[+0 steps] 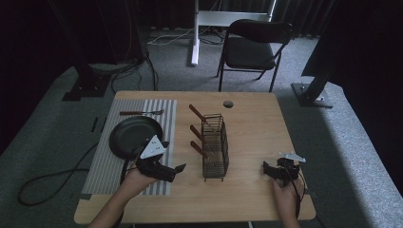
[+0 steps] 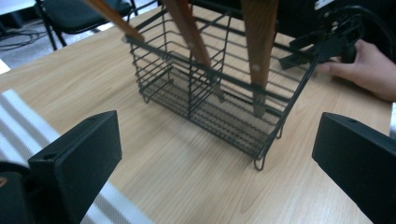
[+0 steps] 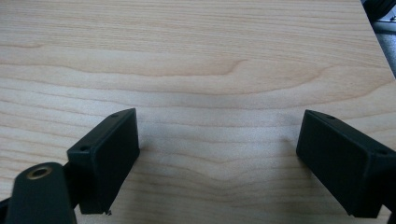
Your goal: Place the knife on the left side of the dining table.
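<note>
Black wire basket (image 1: 215,147), three wooden-handled utensils (image 1: 198,134) inside

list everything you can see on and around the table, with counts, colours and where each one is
wire caddy: 1, black, upright mid-table
wooden-handled utensils: 3, brown handles, leaning out of the caddy toward the placemat
plate: 1, black, on the placemat
placemat: 1, grey and white stripes, left part of the table
fork: 1, brown handle, far end of the placemat
table: 1, light wood, with a round grey cap near the far edge
folding chair: 1, black, on the floor beyond the table
left tool: 1, black, jaws apart, facing the caddy
right tool: 1, black, jaws apart over bare wood, near right
</note>
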{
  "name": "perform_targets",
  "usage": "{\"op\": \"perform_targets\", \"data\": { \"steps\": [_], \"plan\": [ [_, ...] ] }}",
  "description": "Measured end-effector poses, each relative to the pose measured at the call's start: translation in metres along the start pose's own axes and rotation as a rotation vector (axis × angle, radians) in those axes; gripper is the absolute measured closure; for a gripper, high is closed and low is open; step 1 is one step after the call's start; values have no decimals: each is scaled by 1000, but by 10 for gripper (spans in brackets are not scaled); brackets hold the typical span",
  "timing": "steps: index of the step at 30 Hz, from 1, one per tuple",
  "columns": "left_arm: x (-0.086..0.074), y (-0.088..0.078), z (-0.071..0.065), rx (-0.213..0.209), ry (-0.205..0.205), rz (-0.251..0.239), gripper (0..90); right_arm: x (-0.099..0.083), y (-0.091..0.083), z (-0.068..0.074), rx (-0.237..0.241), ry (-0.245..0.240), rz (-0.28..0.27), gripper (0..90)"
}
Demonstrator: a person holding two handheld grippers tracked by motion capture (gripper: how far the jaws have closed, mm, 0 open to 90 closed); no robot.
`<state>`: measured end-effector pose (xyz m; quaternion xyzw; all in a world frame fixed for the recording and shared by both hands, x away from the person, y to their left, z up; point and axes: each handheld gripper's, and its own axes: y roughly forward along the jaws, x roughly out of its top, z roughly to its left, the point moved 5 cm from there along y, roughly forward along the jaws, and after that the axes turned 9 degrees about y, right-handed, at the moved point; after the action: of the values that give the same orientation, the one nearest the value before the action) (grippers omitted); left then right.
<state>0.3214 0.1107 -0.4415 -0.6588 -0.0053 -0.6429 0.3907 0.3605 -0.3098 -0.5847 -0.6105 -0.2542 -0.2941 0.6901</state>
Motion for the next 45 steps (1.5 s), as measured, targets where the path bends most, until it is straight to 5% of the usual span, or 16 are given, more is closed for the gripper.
{"op": "perform_targets", "data": {
  "steps": [17, 25, 38, 45],
  "plan": [
    [33, 18, 1, -60, 16, -50, 66, 0, 0, 0, 0, 0, 0, 121],
    [39, 23, 2, -106, 13, -68, 204, 0, 0, 0, 0, -1, 0, 121],
    [45, 24, 1, -155, 6, -101, 689, 0, 0, 0, 0, 0, 0, 122],
    [45, 21, -2, -216, -14, -119, 746, 0, 0, 0, 0, 1, 1, 121]
  ]
}}
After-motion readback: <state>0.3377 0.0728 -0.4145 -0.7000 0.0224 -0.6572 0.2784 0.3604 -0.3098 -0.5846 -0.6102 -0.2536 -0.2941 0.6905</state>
